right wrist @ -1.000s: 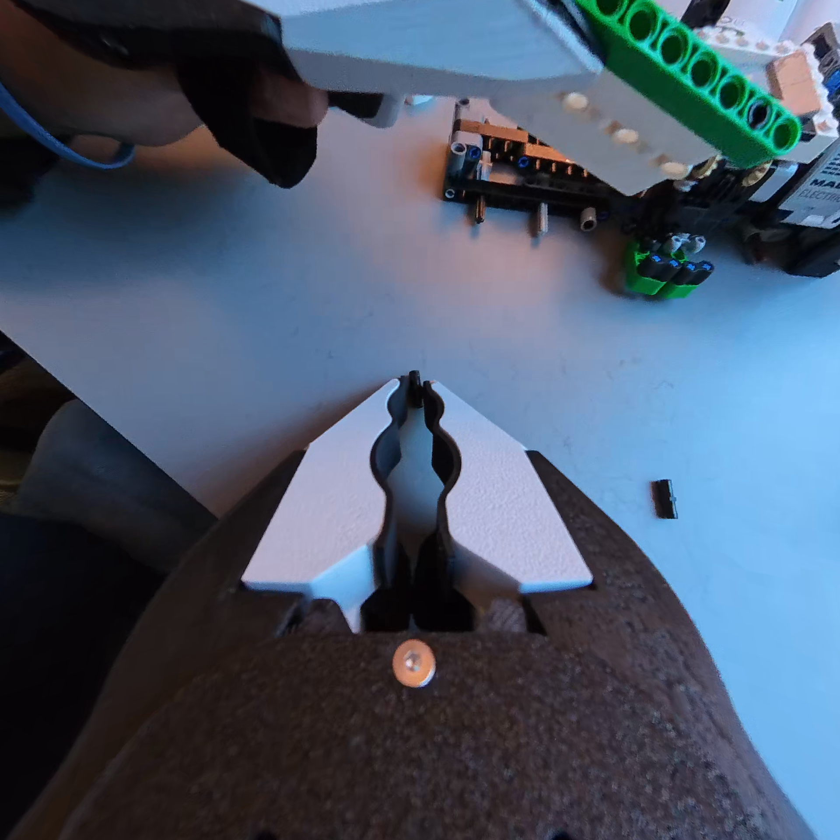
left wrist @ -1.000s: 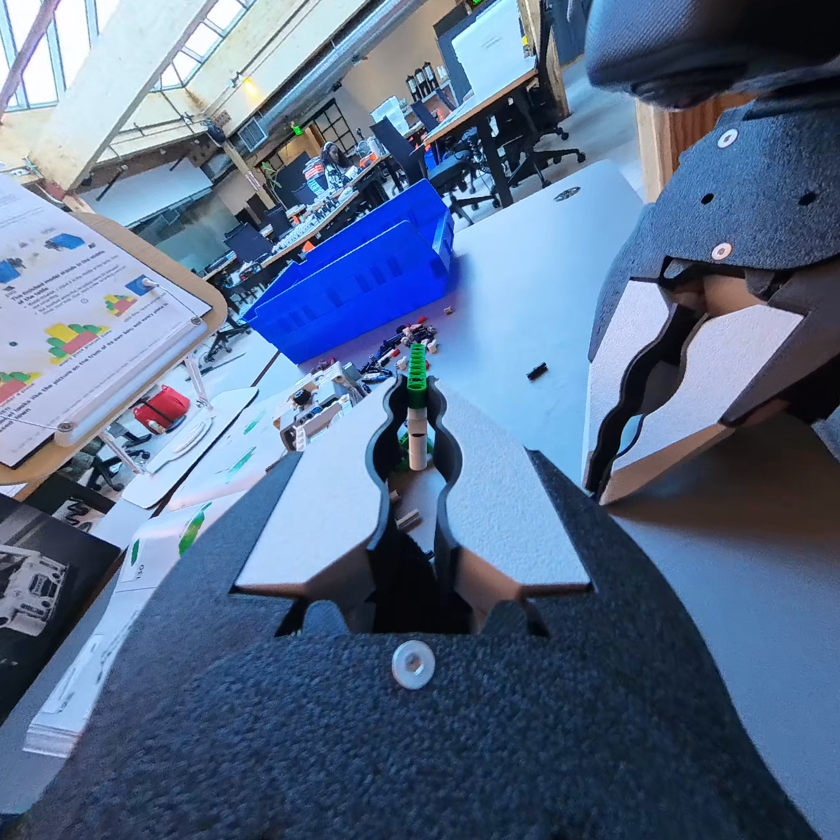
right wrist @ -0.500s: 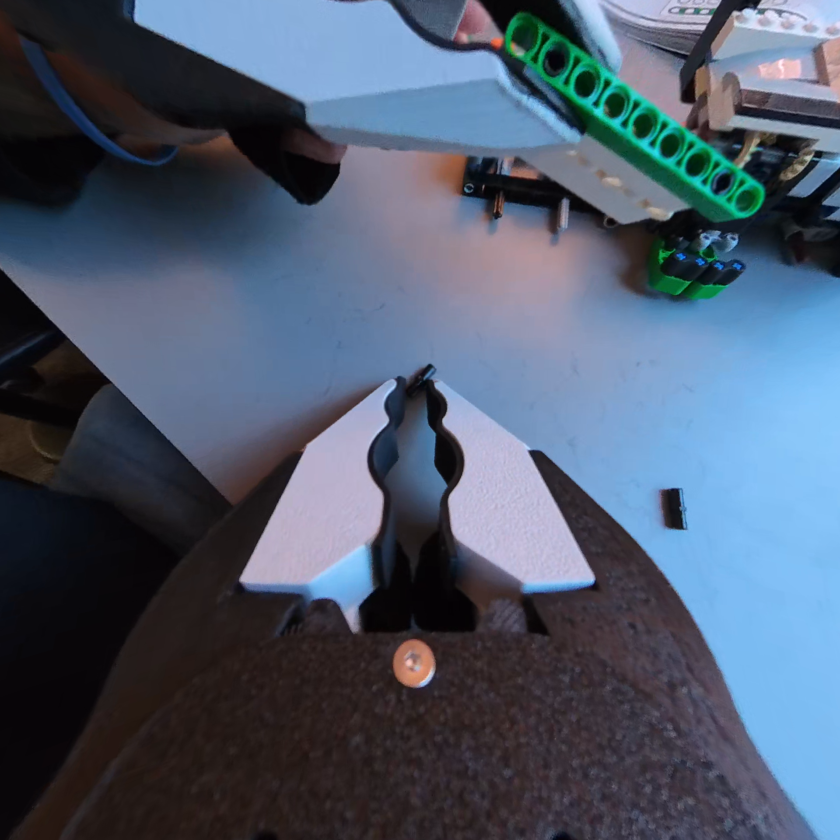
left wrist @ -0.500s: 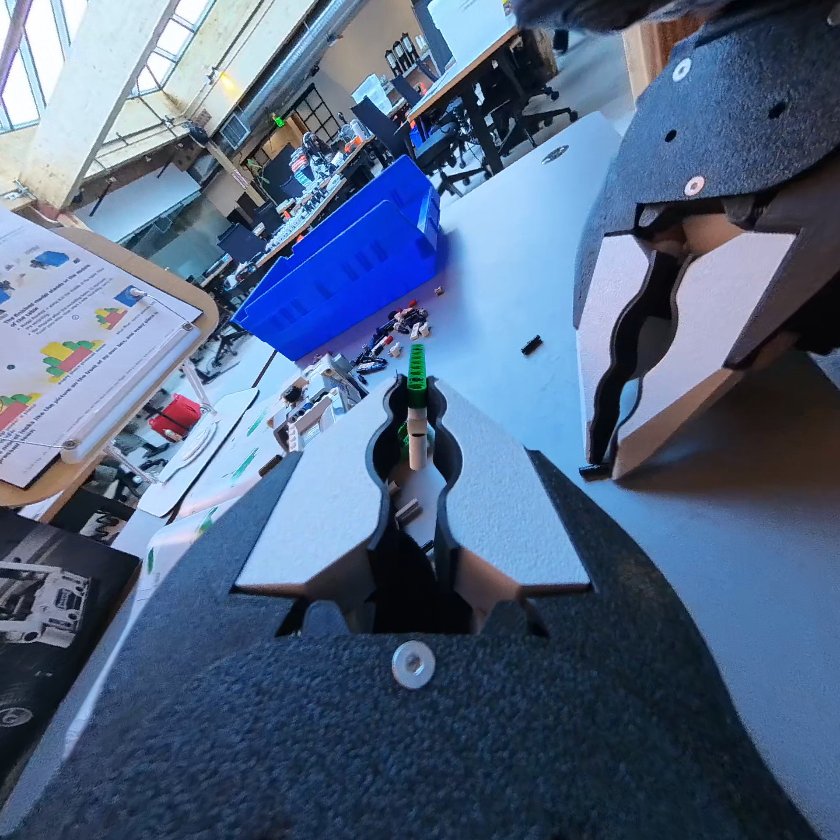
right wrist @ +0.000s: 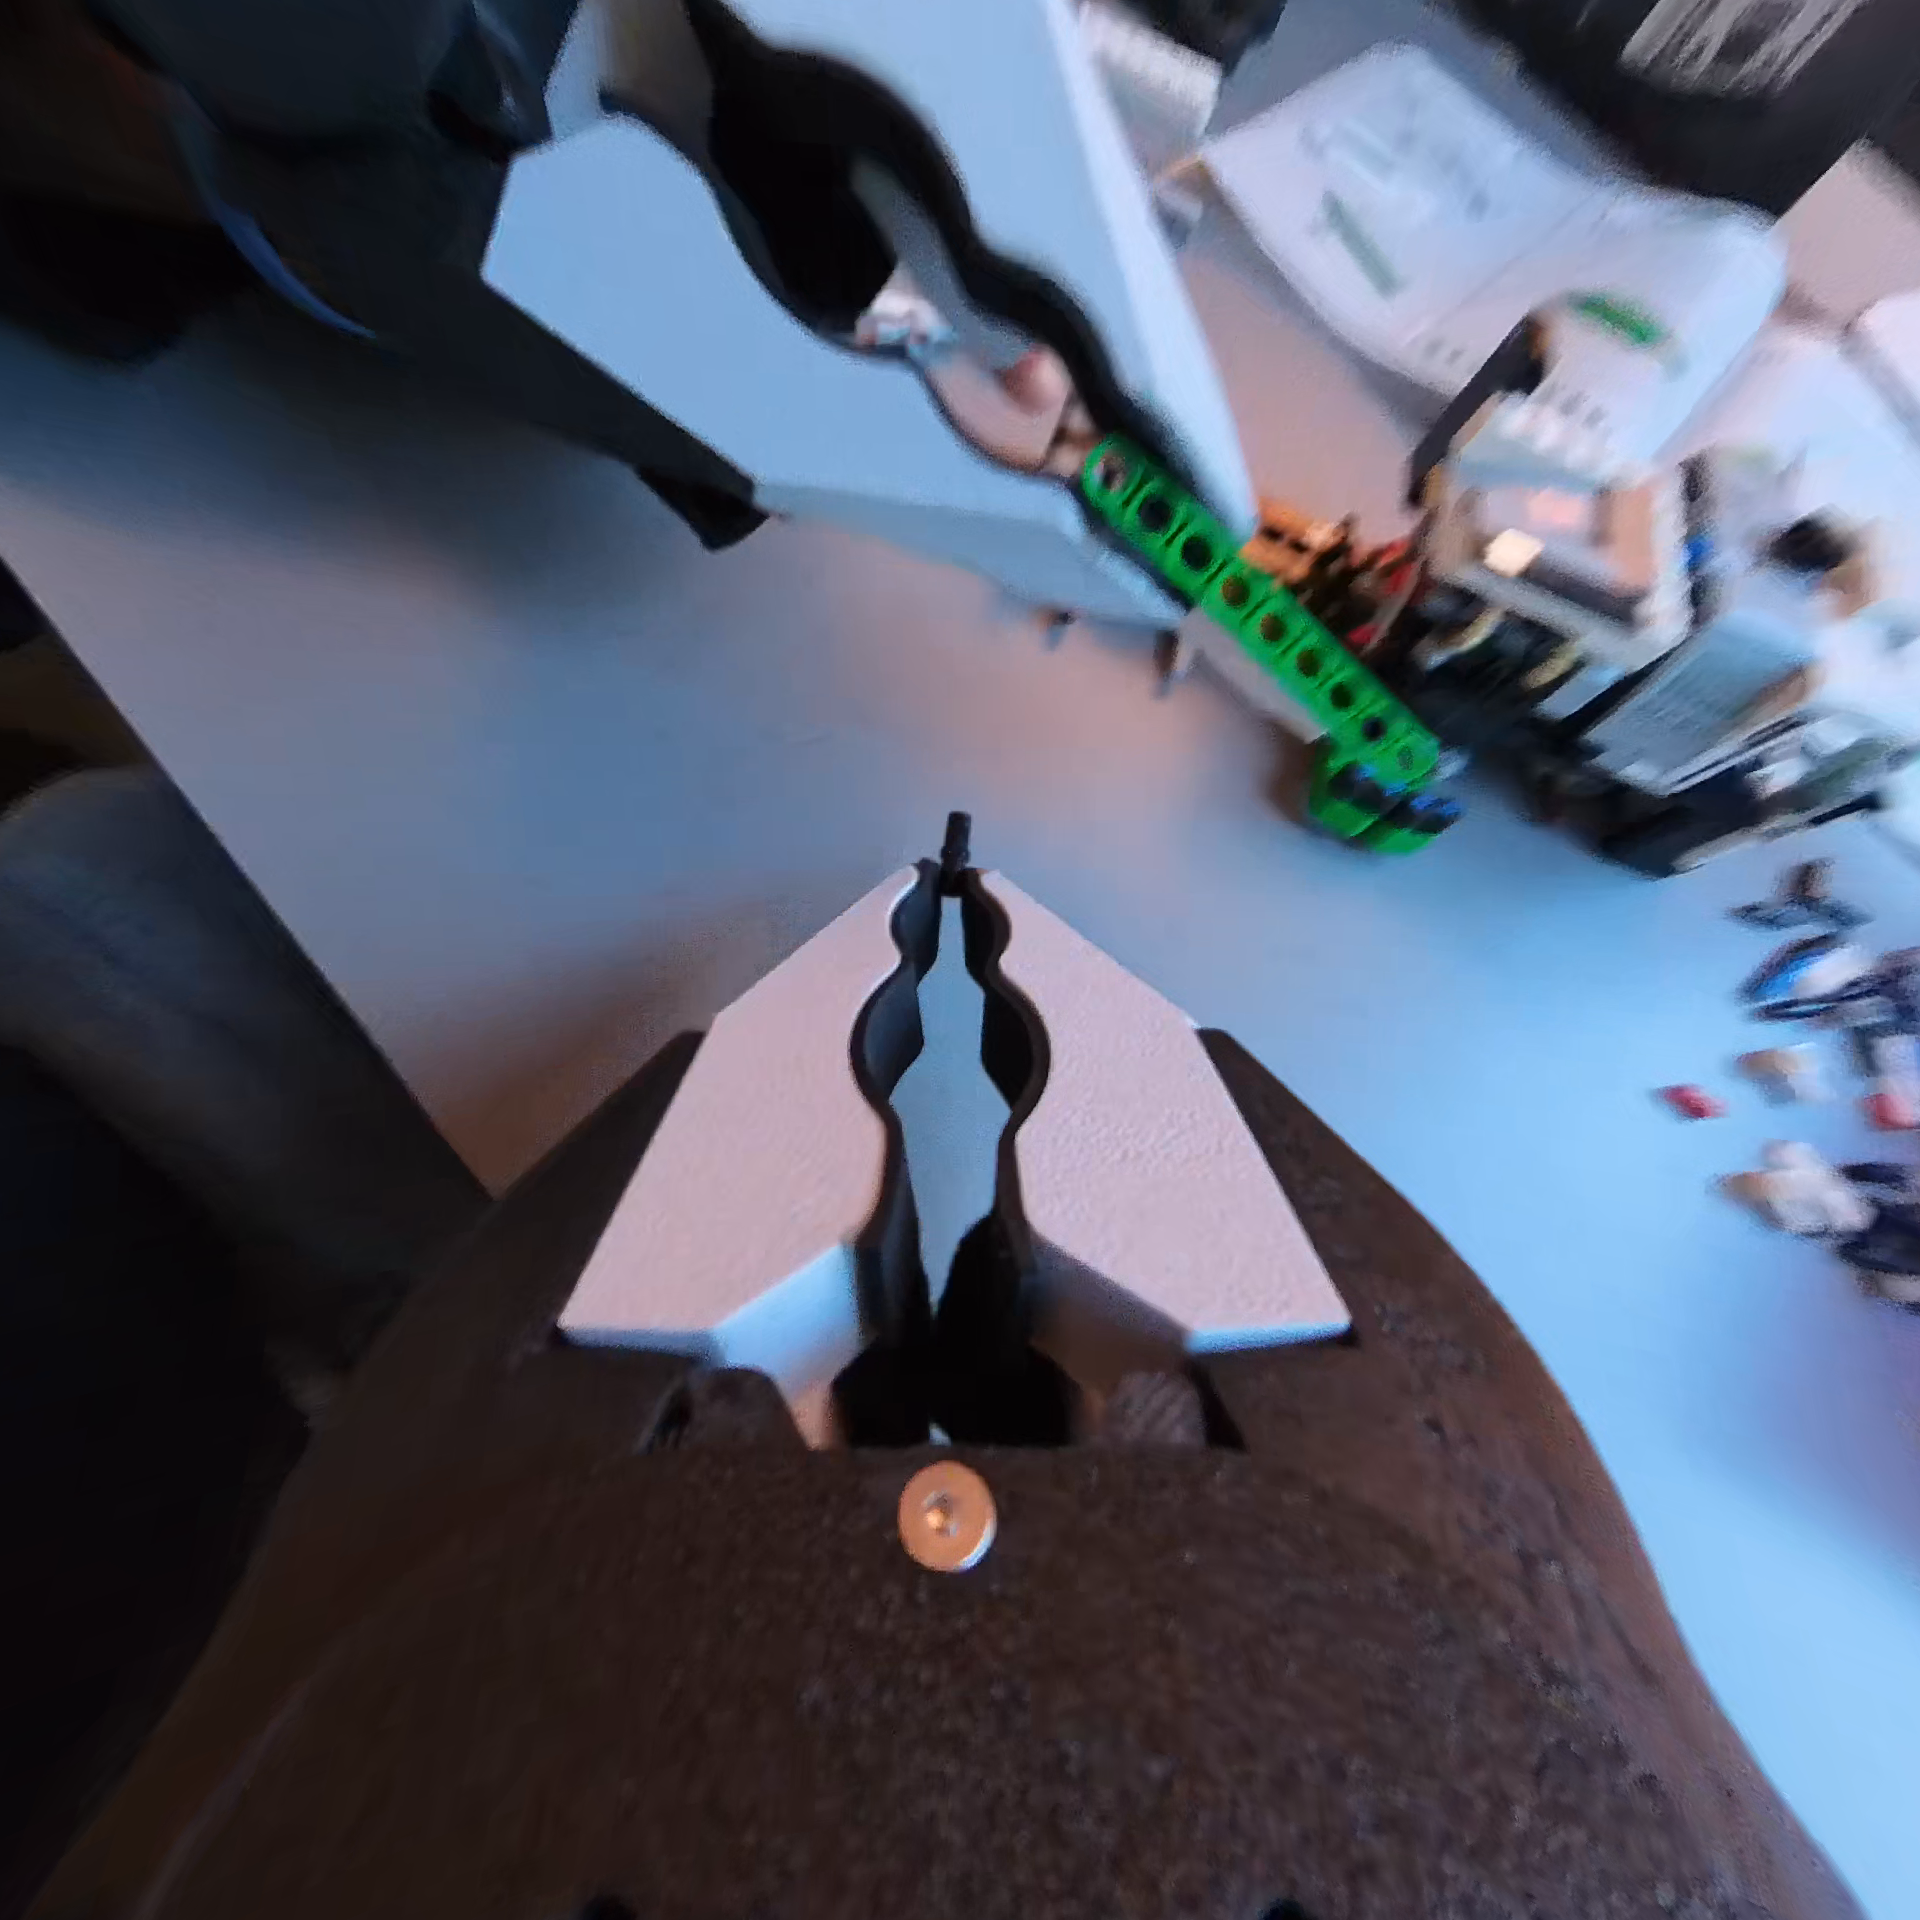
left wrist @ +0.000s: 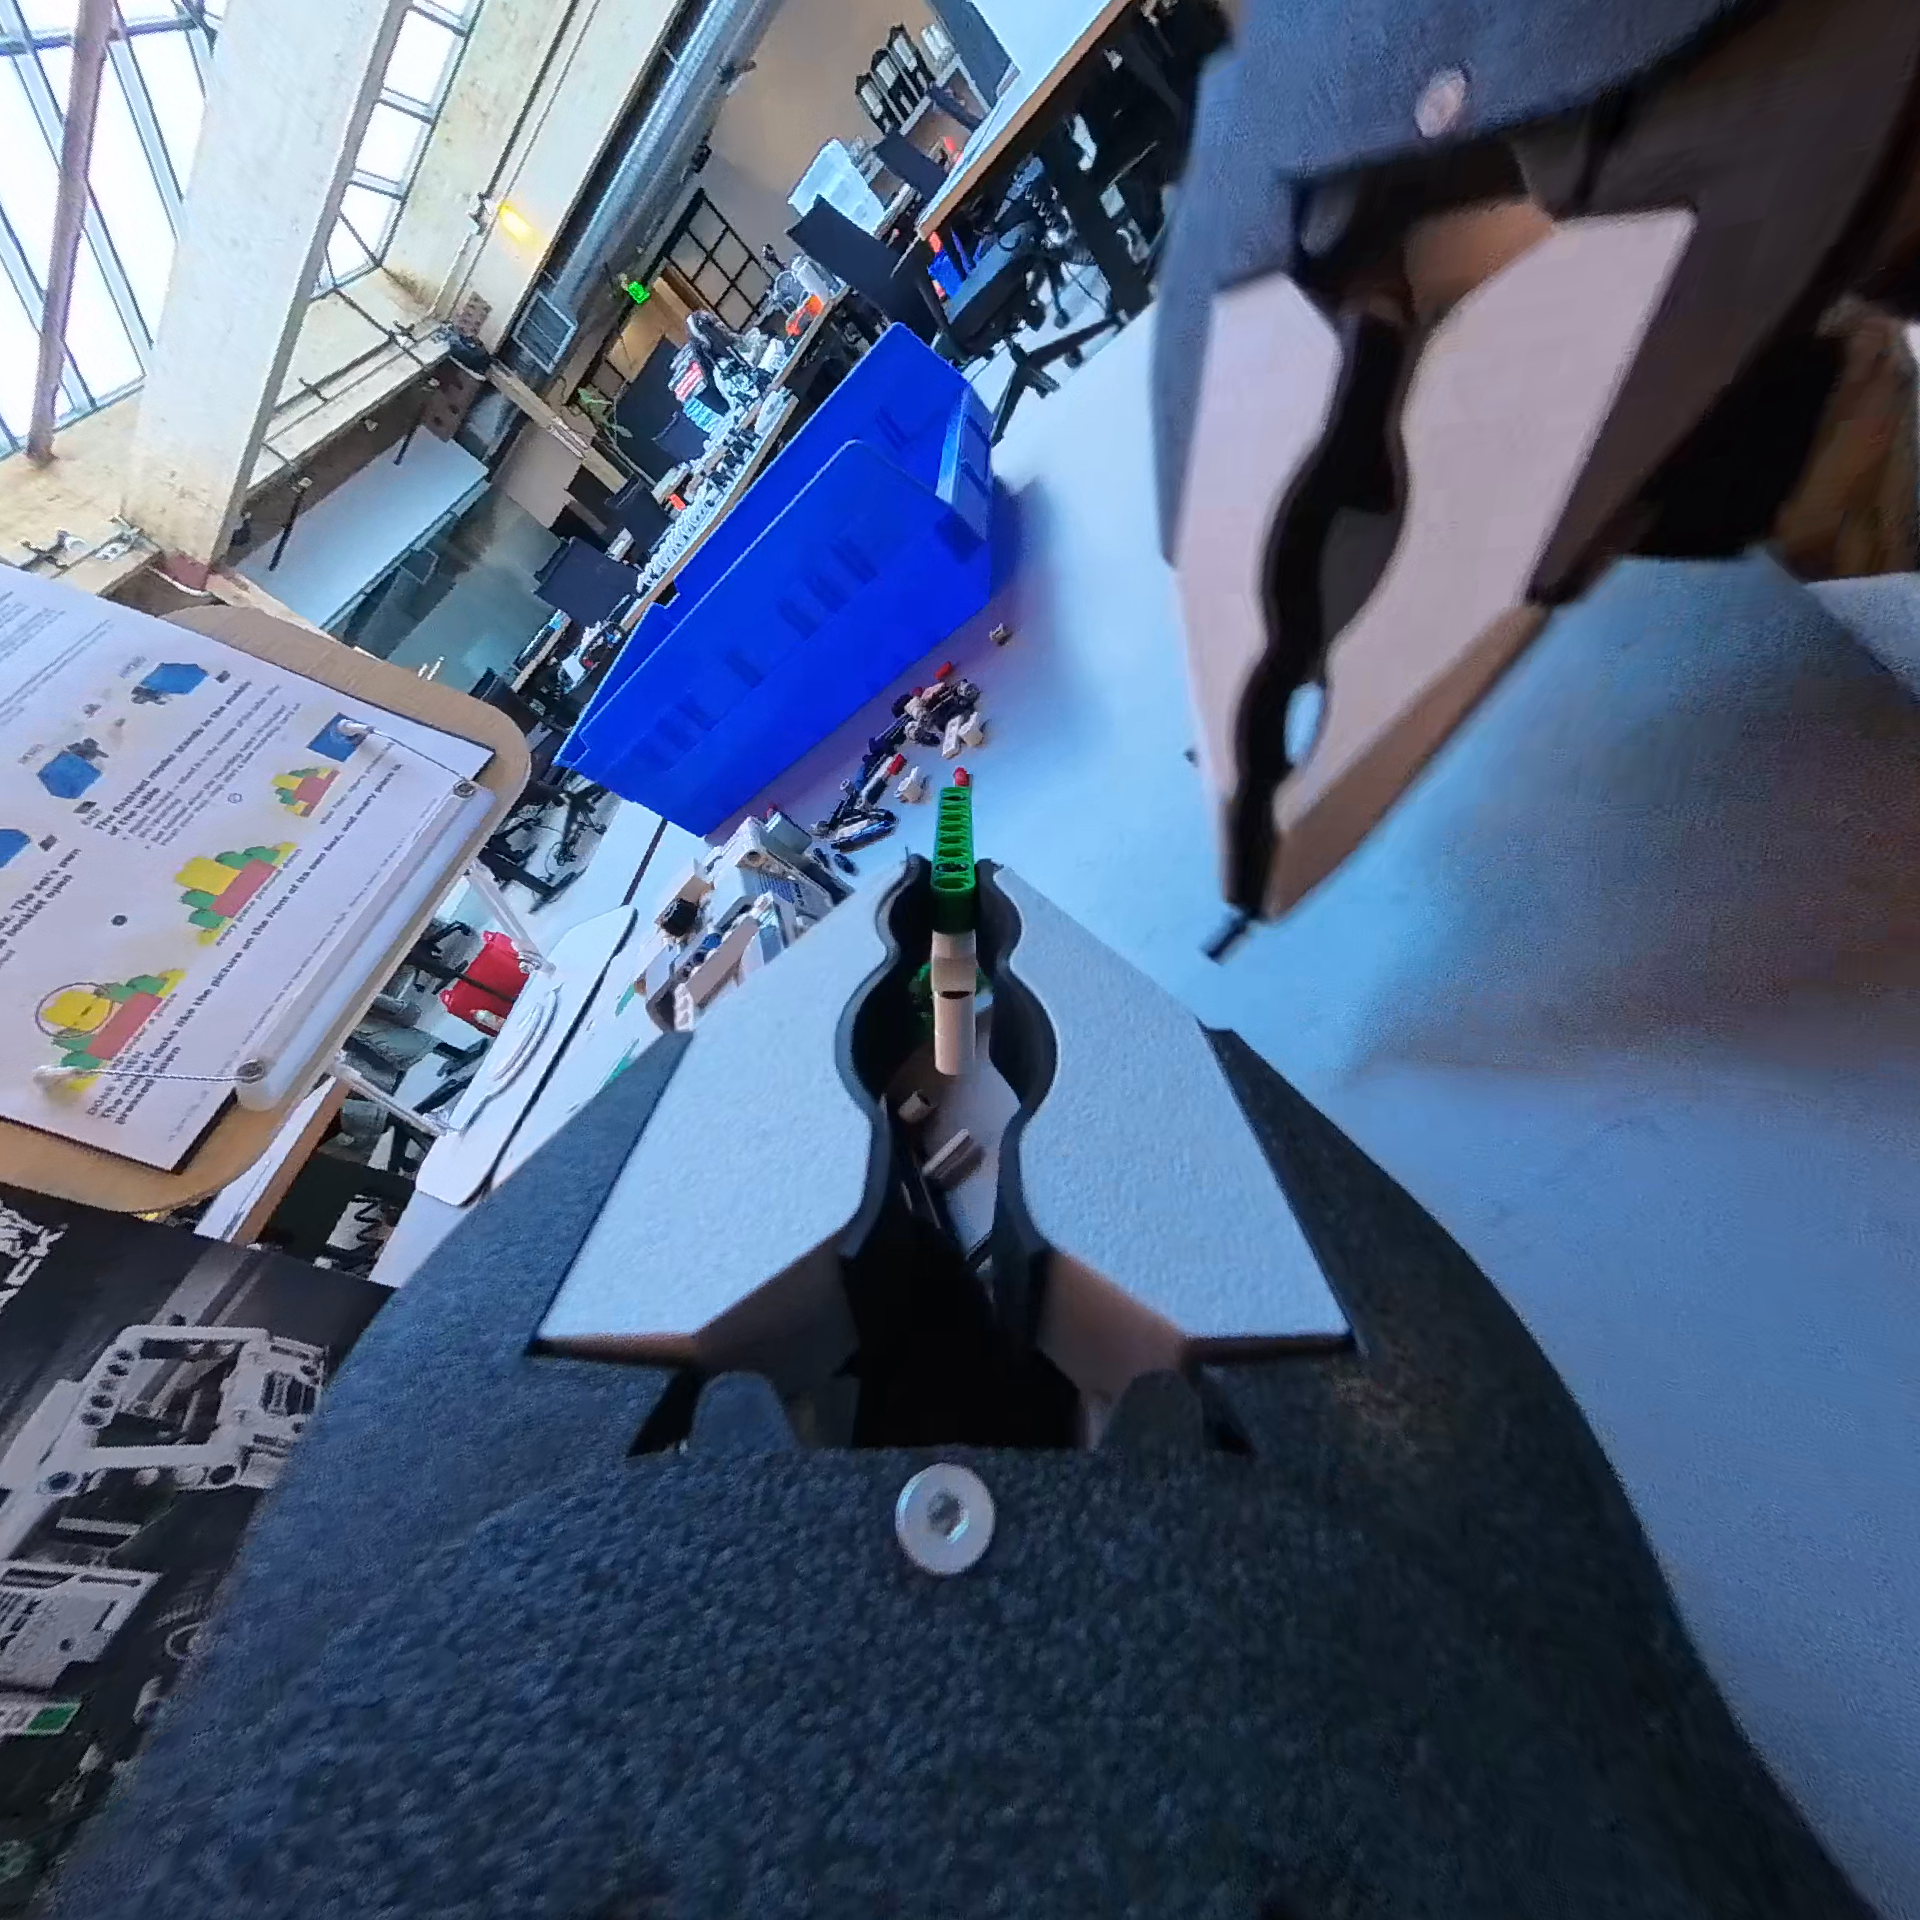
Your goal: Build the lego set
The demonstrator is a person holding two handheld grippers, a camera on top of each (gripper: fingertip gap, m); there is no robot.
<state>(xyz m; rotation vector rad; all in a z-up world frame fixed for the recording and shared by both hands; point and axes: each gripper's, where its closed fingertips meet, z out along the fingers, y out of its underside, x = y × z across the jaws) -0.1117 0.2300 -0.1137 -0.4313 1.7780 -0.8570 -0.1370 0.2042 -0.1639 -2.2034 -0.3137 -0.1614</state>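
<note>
Since a second earlier the right gripper (right wrist: 954, 871) had lifted its black pin (right wrist: 955, 834) clear of the table and swung toward the green beam (right wrist: 1262, 623) clamped in the left gripper (left wrist: 951, 894), the pin apparently not yet seated and the half-built model (right wrist: 1621, 582) far right unfinished.

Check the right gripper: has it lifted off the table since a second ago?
Yes. The right gripper, shut on a small black pin, has risen off the white table, and the left gripper's green beam looms nearer.

Blue bin (left wrist: 821, 613) sits far back on the pale worktop (left wrist: 1558, 1091), well apart from the near edge. Left of it, a wooden stand (left wrist: 499, 769) props up a printed sheet (left wrist: 187, 831), tilted. A dark booklet (left wrist: 135, 1455) lies low at the left. Red object (left wrist: 483, 971) under the stand, unclear. Beyond, desks and office chairs (left wrist: 1039, 239), big windows (left wrist: 62, 208) upper left
</note>
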